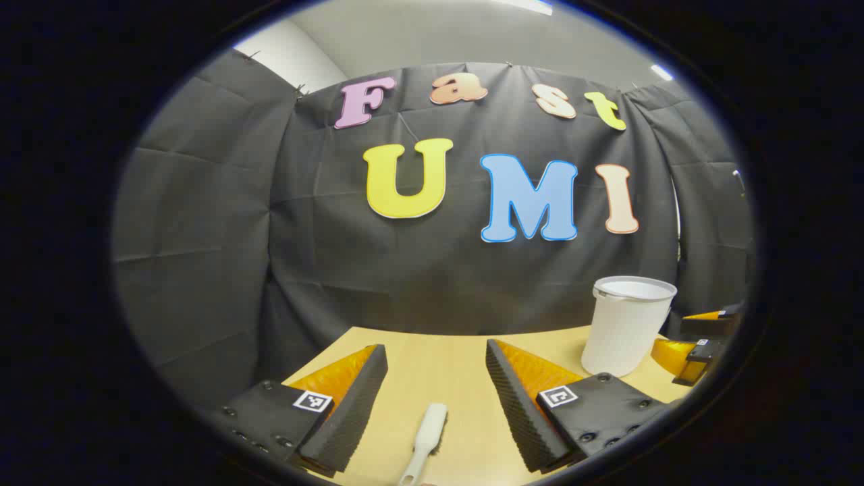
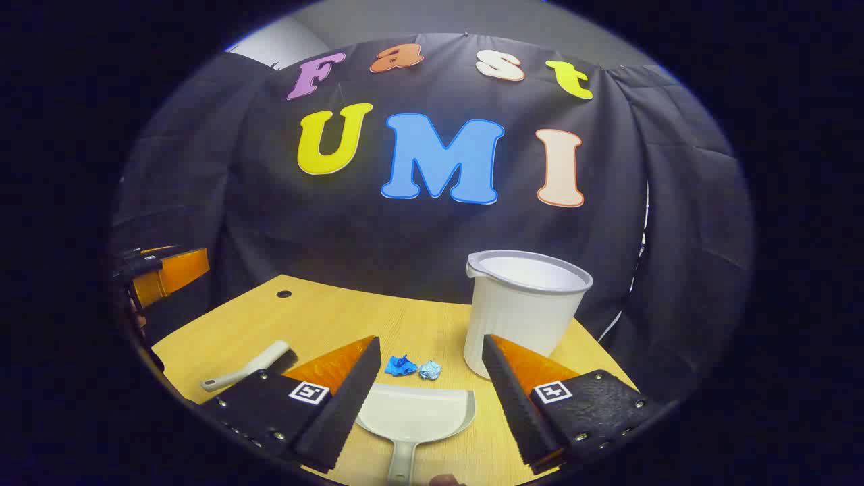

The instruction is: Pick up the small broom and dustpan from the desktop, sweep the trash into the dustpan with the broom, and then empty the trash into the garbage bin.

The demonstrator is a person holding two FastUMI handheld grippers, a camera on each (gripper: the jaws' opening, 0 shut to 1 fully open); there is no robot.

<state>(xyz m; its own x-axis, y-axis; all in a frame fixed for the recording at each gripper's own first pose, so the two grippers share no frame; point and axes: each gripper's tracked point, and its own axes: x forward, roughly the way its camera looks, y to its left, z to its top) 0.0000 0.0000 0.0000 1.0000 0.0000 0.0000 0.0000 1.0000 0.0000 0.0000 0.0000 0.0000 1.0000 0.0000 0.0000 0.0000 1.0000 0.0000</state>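
Jaws on your left gripper (image 1: 437, 378) and right gripper (image 2: 430, 368) gape empty; lower left squarely over the broom (image 1: 425, 439) handle, right over the dustpan (image 2: 417, 413) handle at the desktop (image 2: 324, 317) near edge.

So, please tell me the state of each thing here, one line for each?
Broom: lying flat on the desk, not held.
Dustpan: flat on the desk, empty, not held.
Two paper scraps: on the desk, just beyond the dustpan's edge, not swept.
Bin: upright, open on top.
Left gripper: open over the broom.
Right gripper: open over the dustpan.
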